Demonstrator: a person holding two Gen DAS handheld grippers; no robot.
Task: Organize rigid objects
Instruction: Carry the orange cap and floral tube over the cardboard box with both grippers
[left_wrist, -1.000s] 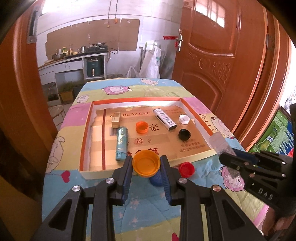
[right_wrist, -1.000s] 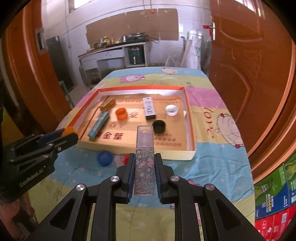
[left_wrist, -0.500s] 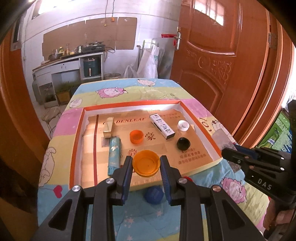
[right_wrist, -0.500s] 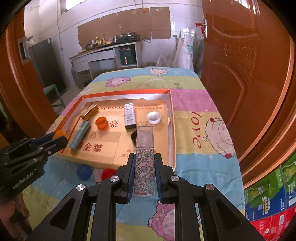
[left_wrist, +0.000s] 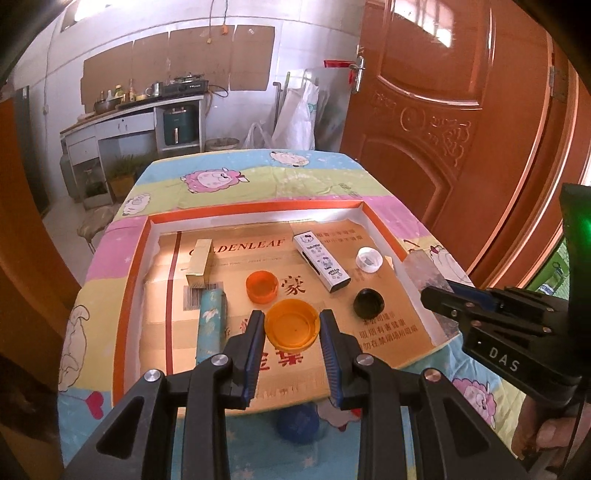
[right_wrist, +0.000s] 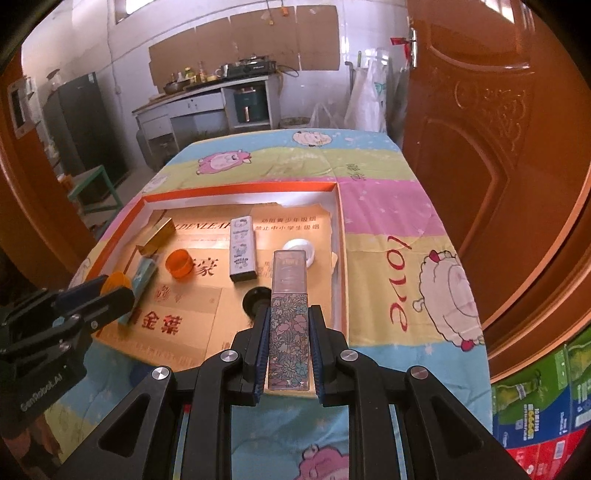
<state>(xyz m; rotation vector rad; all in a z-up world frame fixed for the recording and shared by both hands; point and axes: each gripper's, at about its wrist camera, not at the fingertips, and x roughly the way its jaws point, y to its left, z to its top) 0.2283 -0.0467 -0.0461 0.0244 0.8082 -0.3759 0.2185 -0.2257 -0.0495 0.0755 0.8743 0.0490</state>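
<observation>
The left gripper (left_wrist: 291, 328) clamps a shallow orange lid (left_wrist: 291, 329), open side up, above the near edge of the orange-rimmed tray (left_wrist: 127, 295). The right gripper (right_wrist: 288, 332) is closed on a slim flowered box (right_wrist: 289, 321) with a clear top, above the tray's near right corner. Inside lie a teal tube (left_wrist: 211, 321), a small orange cap (left_wrist: 261, 286), a white box (left_wrist: 320, 261), a white cap (left_wrist: 368, 259), a black cap (left_wrist: 368, 304) and a gold box (left_wrist: 199, 263). A second ago both grippers hung over the cloth short of the tray; the blue cap (left_wrist: 297, 424) now shows well behind the lid.
</observation>
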